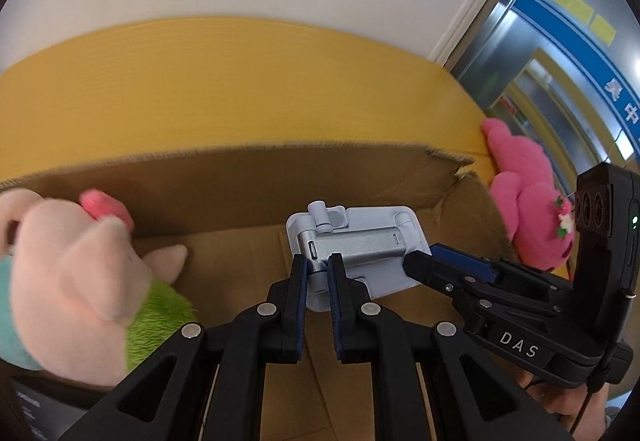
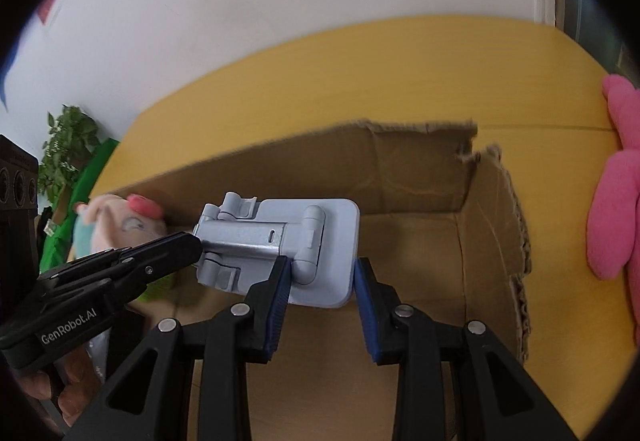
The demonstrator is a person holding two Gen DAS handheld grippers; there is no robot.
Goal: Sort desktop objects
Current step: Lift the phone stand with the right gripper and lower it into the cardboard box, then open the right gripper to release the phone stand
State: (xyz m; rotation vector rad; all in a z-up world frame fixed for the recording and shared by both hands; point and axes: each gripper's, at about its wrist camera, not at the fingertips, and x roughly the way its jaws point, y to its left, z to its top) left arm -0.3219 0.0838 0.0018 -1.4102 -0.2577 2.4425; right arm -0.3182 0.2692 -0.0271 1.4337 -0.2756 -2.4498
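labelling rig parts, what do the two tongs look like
Both are black plastic linkages with silver rivets and blue ribbed pads. The left tongs body reads GenRobot.AI in white. The right tongs body reads DAS, carries a black camera block with three round lenses and a green light, and trails a thin black cable.

Pale-blue stand (image 2: 280,241) (pink plush (image 1: 524,217) nearby)

A matt grey plastic stand (image 2: 280,241) with a brushed metal arm is seen inside a rough, torn-edged cardboard box (image 2: 492,241), flanked by fuzzy cloth plush toys (image 1: 80,269) on a smooth yellow table (image 1: 240,89).
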